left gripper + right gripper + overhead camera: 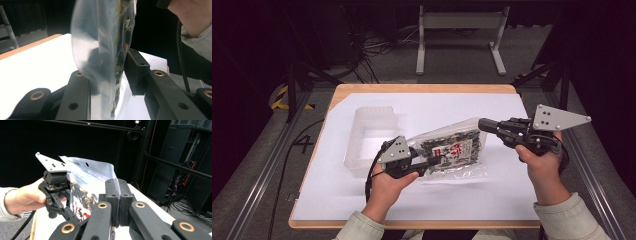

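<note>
Nearest, at the table's front edge: two pale sleeves and bare hands rising from below, one tool in each. Left gripper, near centre, clamped on the near left end of a clear snack bag, jaws drawn in on the plastic from both sides with the film bulging between them in the left gripper view. Grey three-cornered plate riding on top, black cable looping down beside the wrist. Right gripper, held higher and to the right, pinching the bag's flat sealed top edge, jaws pressed tight on the film in the right gripper view, hang hole visible in the silvery header. Bag stretched between the two tools, lifted just off the white sheet, tilted up toward the right, dark dried contents and a red-and-white label showing through. Faint shadow on the sheet beneath it.

Just beyond and left of the bag: a translucent plastic container, open side up, resting on the white sheet, close to the left gripper but apart from it.

Farther off: wooden table border, grey floor, a tangle of cables, the white legs of a stand, yellow-black tape at far left.
</note>
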